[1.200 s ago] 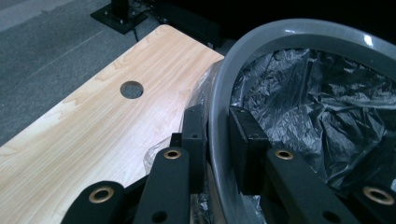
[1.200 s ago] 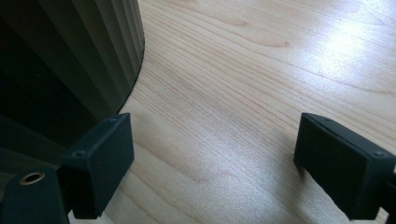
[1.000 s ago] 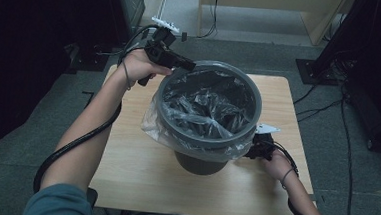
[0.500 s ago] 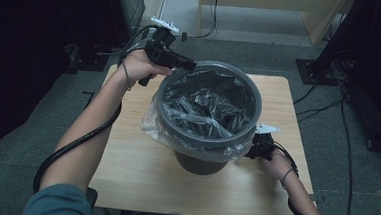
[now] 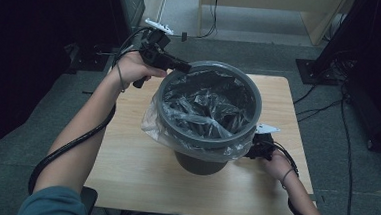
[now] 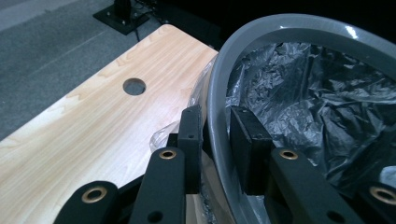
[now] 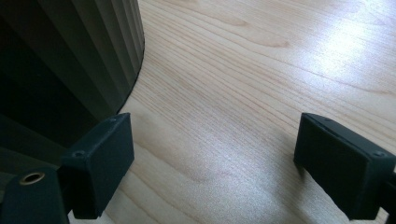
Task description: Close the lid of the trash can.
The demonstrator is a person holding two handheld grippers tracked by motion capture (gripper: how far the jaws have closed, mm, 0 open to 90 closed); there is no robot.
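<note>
A grey round bin (image 5: 204, 139) stands on the wooden table (image 5: 134, 174), lined with a clear crinkled plastic bag (image 5: 206, 106) that folds over the rim. My left gripper (image 5: 187, 67) sits at the bin's far-left rim. In the left gripper view its jaws (image 6: 215, 116) straddle the bin's rim (image 6: 280, 28), one pad outside and one inside against the bag (image 6: 317, 107). These jaws have just been closing on the rim. My right gripper (image 5: 253, 150) is low at the bin's right side. It stands open (image 7: 210, 154) over bare wood, beside the bin's ribbed wall (image 7: 93, 46).
The table (image 6: 84, 121) has a round cable hole (image 6: 134, 86) near the far left corner. Grey carpet, cables and dark stands surround the table. Bare wood (image 7: 243, 70) lies in front of the bin and to its right.
</note>
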